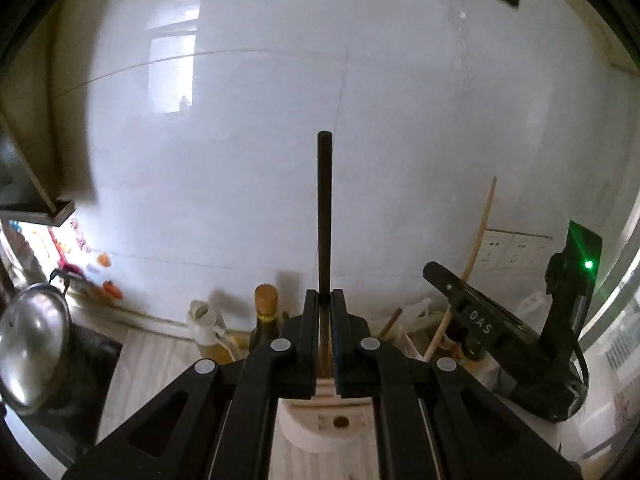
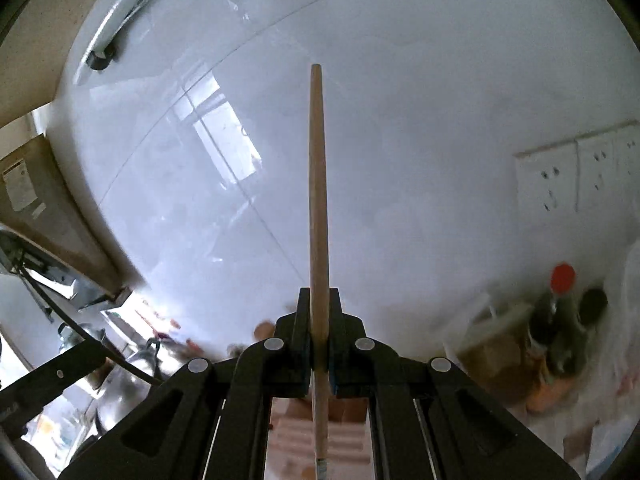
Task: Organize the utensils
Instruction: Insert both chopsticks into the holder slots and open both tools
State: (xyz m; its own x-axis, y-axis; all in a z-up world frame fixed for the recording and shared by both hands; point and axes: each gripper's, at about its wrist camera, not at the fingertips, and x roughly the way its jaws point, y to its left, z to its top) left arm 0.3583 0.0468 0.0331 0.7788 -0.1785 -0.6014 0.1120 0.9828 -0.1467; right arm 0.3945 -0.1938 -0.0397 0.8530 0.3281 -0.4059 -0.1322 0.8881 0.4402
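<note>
My left gripper [image 1: 325,296] is shut on a dark, thin chopstick [image 1: 324,208] that stands straight up against the white wall. Below the jaws sits a cream ribbed utensil holder [image 1: 320,436]. To the right in this view, my right gripper [image 1: 452,292] holds a pale wooden chopstick [image 1: 482,232] that leans up to the right. In the right wrist view, the right gripper [image 2: 319,296] is shut on that pale wooden chopstick [image 2: 318,200], which points up. A blurred ribbed holder [image 2: 288,432] shows beneath it.
A white tiled wall [image 1: 280,140] fills the background. A cork-topped bottle [image 1: 266,300] and a white jug [image 1: 206,320] stand behind the holder. A steel pot lid [image 1: 32,348] is at the left. A red-capped bottle [image 2: 560,304] and wall sockets [image 2: 548,184] are at the right.
</note>
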